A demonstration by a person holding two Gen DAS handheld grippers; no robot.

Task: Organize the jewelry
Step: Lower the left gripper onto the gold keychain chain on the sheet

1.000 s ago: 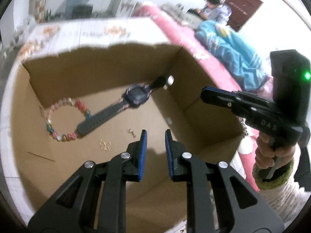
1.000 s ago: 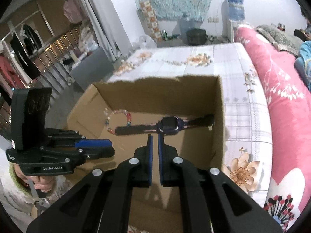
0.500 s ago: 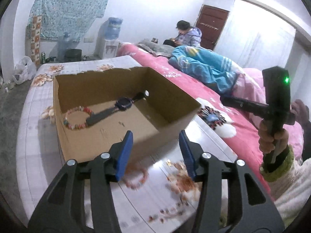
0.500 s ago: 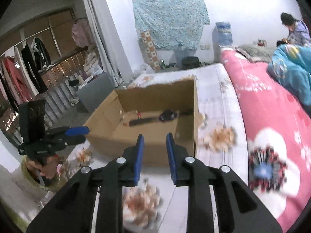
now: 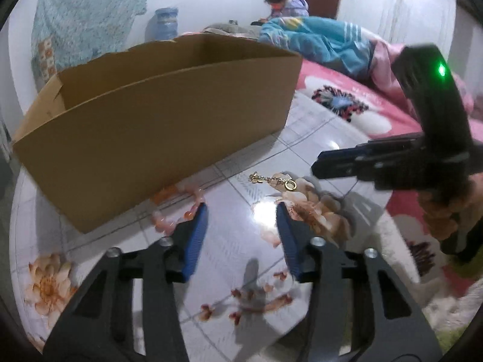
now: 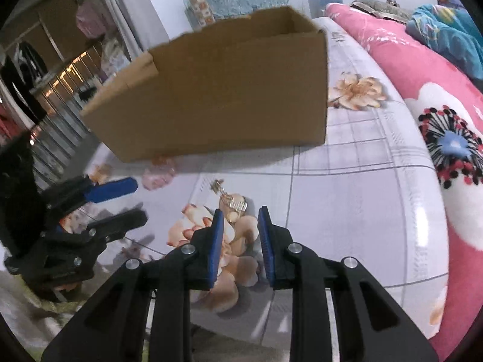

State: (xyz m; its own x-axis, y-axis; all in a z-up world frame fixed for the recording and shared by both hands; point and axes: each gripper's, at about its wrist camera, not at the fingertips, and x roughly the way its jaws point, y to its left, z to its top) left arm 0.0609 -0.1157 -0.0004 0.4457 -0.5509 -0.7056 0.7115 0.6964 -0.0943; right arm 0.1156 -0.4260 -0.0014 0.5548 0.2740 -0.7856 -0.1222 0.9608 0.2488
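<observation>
A brown cardboard box (image 5: 157, 126) stands on the flowered tablecloth; its inside is hidden from here. In front of it lie a pink bead bracelet (image 5: 178, 211) and a gold chain with a ring (image 5: 273, 179). My left gripper (image 5: 241, 226) hangs low over the cloth, its jaws apart and closing, with nothing between them; the bracelet lies just beyond its left fingertip. My right gripper (image 6: 240, 220) is open just short of the gold chain (image 6: 231, 202), with only cloth between its pads. The right wrist view also shows the box (image 6: 226, 90), the bracelet (image 6: 158, 172) and the left gripper (image 6: 132, 202).
A bed with a pink flowered quilt (image 6: 422, 105) runs along the table's right side. A blue blanket (image 5: 317, 42) lies on it and a person (image 5: 283, 3) sits at its far end. A water bottle (image 5: 164, 25) stands by the wall. A clothes rack (image 6: 27, 60) is far left.
Both grippers have pulled back out of the box and sunk to the cloth in front of it. Both sets of jaws went from nearly shut to apart. The watch and bead bracelet in the box are out of sight.
</observation>
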